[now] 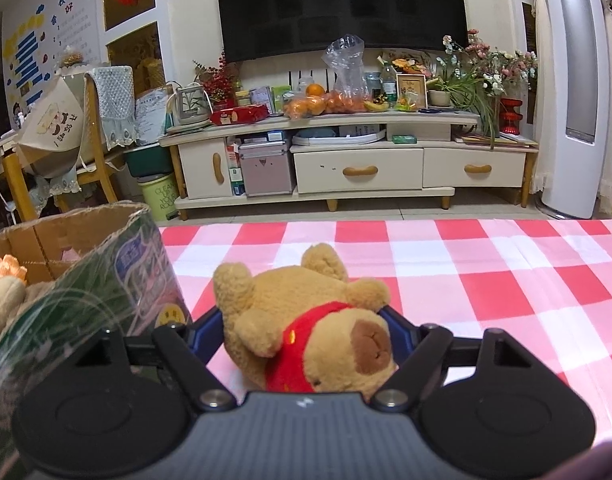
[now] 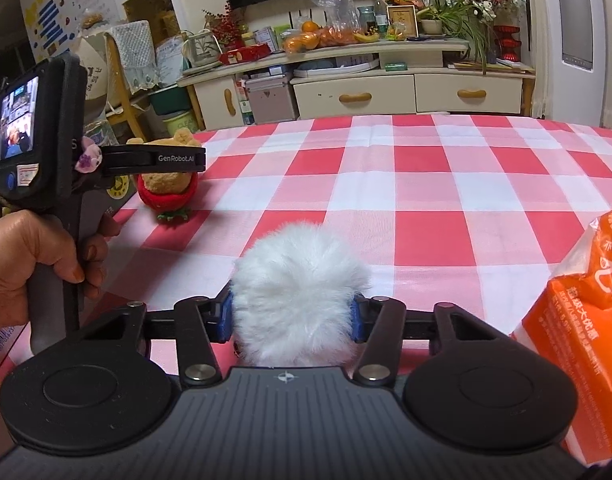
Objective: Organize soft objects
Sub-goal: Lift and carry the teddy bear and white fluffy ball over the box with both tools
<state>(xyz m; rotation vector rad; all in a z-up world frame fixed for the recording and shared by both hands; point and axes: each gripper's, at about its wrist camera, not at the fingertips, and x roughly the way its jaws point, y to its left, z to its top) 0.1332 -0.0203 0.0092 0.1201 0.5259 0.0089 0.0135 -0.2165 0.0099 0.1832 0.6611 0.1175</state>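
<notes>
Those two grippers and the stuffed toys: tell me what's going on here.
A person is tidying soft things on a checked tablecloth. The left gripper is closed around a brown plush bear in a red shirt, right beside a cardboard box that already holds other plush items. The right gripper is clamped on a white fluffy ball. An orange tissue pack lies at the right.

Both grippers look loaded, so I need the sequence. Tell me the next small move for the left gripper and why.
Probably lift the brown plush bear and carry it left over the cardboard box. The left gripper has its fingers on either side of the bear, which seems gripped, the box is open right beside it, and other soft toys already lie inside.
</notes>
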